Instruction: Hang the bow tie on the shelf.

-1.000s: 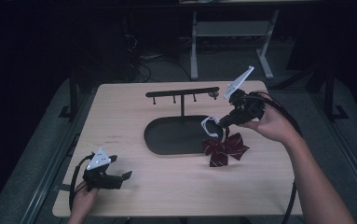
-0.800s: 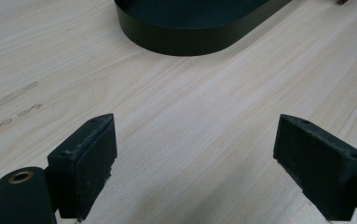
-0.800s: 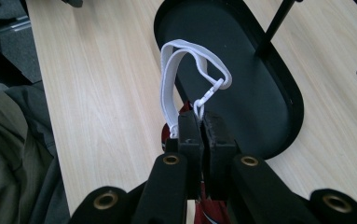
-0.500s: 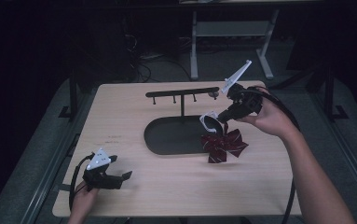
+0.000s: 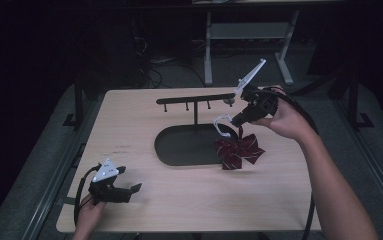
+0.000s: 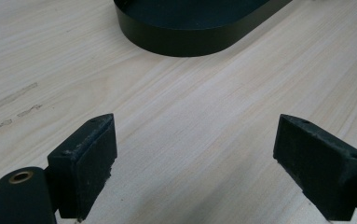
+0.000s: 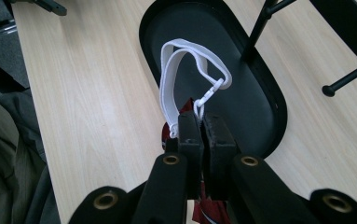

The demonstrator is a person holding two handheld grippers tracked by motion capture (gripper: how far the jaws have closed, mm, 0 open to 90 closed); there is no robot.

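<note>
The right tongs pinch the dark red striped fabric bow with its white elastic loop, lifted beside the black metal hook stand; next, I judge, that loop must go over a peg. The left tongs rest open, near left on the table.

My right gripper hangs the bow tie over the stand's tray edge; my left gripper rests at the table's near-left corner.

The room is dark, with light falling mainly on a pale wooden tabletop. Grey floor surrounds it. Behind stand a white metal frame and tangled cables on the floor.
</note>
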